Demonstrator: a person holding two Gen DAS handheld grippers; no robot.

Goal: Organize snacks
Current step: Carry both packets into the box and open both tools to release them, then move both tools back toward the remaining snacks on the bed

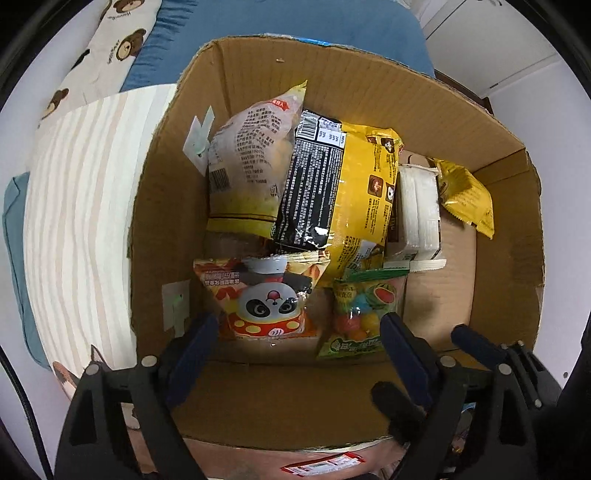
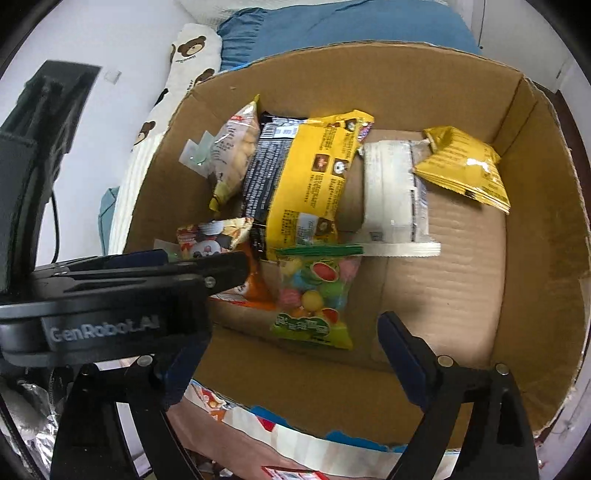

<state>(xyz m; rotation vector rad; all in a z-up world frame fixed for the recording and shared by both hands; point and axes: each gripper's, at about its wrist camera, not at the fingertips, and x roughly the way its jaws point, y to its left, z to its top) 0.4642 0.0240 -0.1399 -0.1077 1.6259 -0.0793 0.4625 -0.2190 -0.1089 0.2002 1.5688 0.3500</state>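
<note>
An open cardboard box (image 1: 369, 85) holds several snack packs. A panda-print pack (image 1: 264, 299) and a fruit-candy bag (image 1: 364, 314) lie at its near side. Behind them lean a pale puffed-snack bag (image 1: 247, 158) and a big yellow-and-black bag (image 1: 332, 184). A white wrapped pack (image 1: 417, 210) and a small yellow pouch (image 1: 467, 195) lie to the right. My left gripper (image 1: 295, 339) is open and empty over the box's near edge. My right gripper (image 2: 291, 350) is open and empty just right of it. The left gripper's body (image 2: 110, 295) shows in the right wrist view, with the candy bag (image 2: 314, 295) beyond it.
The box floor (image 2: 443, 280) at the right is bare cardboard. A striped pillow (image 1: 77, 206), a bear-print cushion (image 1: 118, 44) and blue bedding (image 1: 288, 22) surround the box. Red-and-white wrappers (image 1: 321, 463) lie in front of the box.
</note>
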